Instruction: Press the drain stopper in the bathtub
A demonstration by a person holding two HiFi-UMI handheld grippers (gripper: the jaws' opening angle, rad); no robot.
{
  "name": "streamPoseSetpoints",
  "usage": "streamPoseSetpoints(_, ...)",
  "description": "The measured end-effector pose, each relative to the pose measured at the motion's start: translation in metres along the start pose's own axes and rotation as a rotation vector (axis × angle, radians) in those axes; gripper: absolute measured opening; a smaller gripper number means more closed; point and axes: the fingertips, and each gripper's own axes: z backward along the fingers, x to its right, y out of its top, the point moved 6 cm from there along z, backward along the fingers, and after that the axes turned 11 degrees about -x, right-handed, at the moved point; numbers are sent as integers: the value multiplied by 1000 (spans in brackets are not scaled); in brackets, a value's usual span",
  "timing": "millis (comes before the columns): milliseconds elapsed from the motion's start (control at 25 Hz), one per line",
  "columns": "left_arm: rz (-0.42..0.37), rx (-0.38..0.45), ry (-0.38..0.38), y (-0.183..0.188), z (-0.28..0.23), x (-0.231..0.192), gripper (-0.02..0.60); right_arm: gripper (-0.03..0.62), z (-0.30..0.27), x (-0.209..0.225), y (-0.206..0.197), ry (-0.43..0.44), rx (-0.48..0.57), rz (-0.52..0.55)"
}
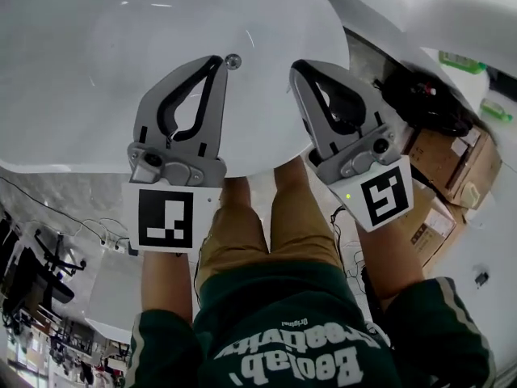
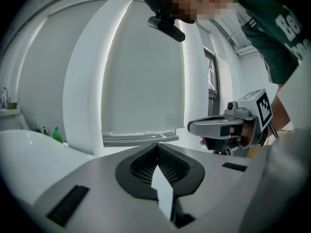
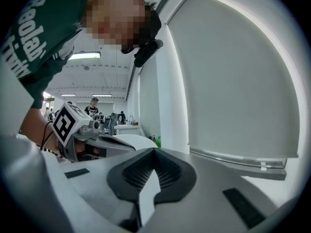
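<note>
Left gripper (image 1: 216, 63) and right gripper (image 1: 297, 68): jaws together, nothing between them, both over the white bathtub (image 1: 97, 71). Drain stopper (image 1: 233, 61) sits at 3 o'clock, just beside the left jaw tips.

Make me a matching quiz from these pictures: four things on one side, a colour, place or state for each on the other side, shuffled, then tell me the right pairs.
Things:
1. stopper
2. left gripper
3. boxes
4. tub

Descriptions:
A. brown, to the right of the tub
B. white, wide basin
C. jaws shut, nothing held
D. small silver disc on the tub's floor

Pairs: 1-D, 2-C, 3-A, 4-B.
</note>
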Motion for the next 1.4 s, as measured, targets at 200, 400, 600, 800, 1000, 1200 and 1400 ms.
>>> streamPoseSetpoints(200,56,-142,9,-66,-49,-3,6,14,-26,28,-59,14,-54,-27)
streamPoseSetpoints(400,128,-257,20,-109,-90,-7,7,14,-53,51,-99,43,-86,-52)
streamPoseSetpoints(600,119,-389,18,-154,-137,-12,6,14,-79,70,-131,106,-129,-83)
streamPoseSetpoints(800,162,-536,1,-218,-181,-18,6,14,-105,80,-172,145,-161,-89)
streamPoseSetpoints(1000,196,-634,-35,-279,-217,-10,7,14,-123,85,-206,132,-166,-115)
streamPoseSetpoints(1200,182,-712,-63,-334,-257,-1,6,14,-129,93,-240,110,-179,-157)
streamPoseSetpoints(1400,158,-808,-92,-390,-286,7,6,14,-132,99,-266,43,-201,-158)
